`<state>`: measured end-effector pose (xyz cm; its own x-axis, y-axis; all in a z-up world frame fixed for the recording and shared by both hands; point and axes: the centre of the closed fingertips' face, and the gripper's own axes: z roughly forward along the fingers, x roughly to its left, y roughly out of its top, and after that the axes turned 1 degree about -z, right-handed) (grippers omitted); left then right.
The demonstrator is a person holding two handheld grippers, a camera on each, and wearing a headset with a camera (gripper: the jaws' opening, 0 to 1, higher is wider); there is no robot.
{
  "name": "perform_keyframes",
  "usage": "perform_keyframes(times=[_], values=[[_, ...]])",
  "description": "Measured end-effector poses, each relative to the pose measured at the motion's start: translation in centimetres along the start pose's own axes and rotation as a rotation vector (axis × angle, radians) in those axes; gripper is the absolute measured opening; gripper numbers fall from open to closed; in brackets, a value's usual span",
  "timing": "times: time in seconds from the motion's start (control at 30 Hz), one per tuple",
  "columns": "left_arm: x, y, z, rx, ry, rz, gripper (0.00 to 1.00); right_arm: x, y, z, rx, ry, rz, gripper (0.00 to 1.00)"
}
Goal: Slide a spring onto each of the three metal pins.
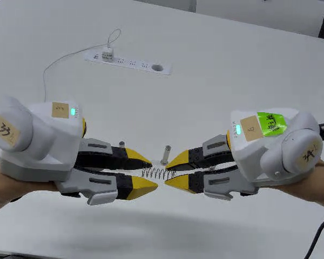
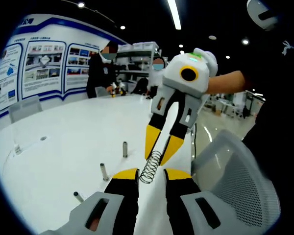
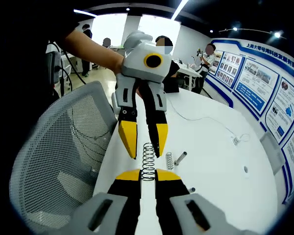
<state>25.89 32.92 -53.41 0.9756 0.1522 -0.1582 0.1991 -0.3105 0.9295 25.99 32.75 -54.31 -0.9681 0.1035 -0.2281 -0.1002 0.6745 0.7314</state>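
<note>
Head view, workbench: the right gripper (image 1: 167,173) is clenched on 1 end of a spring (image 1: 158,173), holding the coil level just above the white table (image 1: 232,65). The left gripper (image 1: 153,172) faces it tip to tip, its yellow-tipped jaws parted wider than the coil and released around the other end. The 2-handed arrangement appears meant to steady and aim a part too slack to steer from 1 end. The spring is a thin, bright wire coil, open-wound with gaps between its turns, and it looks likely to flex or jump away if pinched hard. Just beyond it on the far side an upright pin (image 1: 166,154) stands bare, with a 2nd pin (image 1: 122,144) to its left, close behind the left gripper. The left gripper view shows a 3rd pin (image 2: 78,197) further along the row, also bare. A 2nd spring (image 3: 169,160) lies on the table beside the pins in the right gripper view. On this evidence none of the 3 pins is yet sleeved. A power strip (image 1: 128,62) lies well apart at the far side.
</note>
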Motion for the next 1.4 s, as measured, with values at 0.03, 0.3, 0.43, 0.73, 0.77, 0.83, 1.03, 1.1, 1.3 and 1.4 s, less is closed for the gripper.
perform_keyframes(times=[0.03,0.3,0.43,0.73,0.77,0.83,1.03,1.1,1.3,1.4], values=[[0.0,0.0,0.0,0.000,0.000,0.002,0.20,0.1,0.0,0.0,0.000,0.003,-0.003,0.10],[0.0,-0.4,0.1,0.024,-0.005,0.012,0.15,0.4,0.4,0.1,-0.005,0.017,-0.022,0.10],[-0.1,-0.4,0.0,0.037,-0.010,0.059,0.12,0.3,0.5,0.1,-0.004,0.019,-0.028,0.10],[-0.2,-0.7,0.1,0.063,-0.020,0.116,0.10,0.2,0.2,0.3,0.003,0.016,-0.054,0.12],[-0.1,-0.7,0.1,0.064,-0.019,0.119,0.10,0.2,0.2,0.3,0.001,0.015,-0.049,0.12],[-0.1,-0.7,0.1,0.064,-0.016,0.124,0.10,0.0,0.2,0.3,-0.006,0.006,-0.039,0.14],[0.0,-0.6,0.0,0.061,-0.018,0.125,0.10,-0.1,-0.5,0.3,0.010,0.001,-0.028,0.17],[-0.2,-0.6,-0.1,0.064,-0.025,0.127,0.10,-0.1,-0.5,0.3,0.005,0.002,-0.018,0.16],[-0.3,-0.7,0.0,0.069,-0.031,0.136,0.10,0.4,-0.3,0.3,-0.010,0.022,-0.005,0.13],[-0.4,-0.7,0.0,0.073,-0.033,0.144,0.10,0.5,-0.2,0.3,-0.012,0.028,-0.005,0.12]])
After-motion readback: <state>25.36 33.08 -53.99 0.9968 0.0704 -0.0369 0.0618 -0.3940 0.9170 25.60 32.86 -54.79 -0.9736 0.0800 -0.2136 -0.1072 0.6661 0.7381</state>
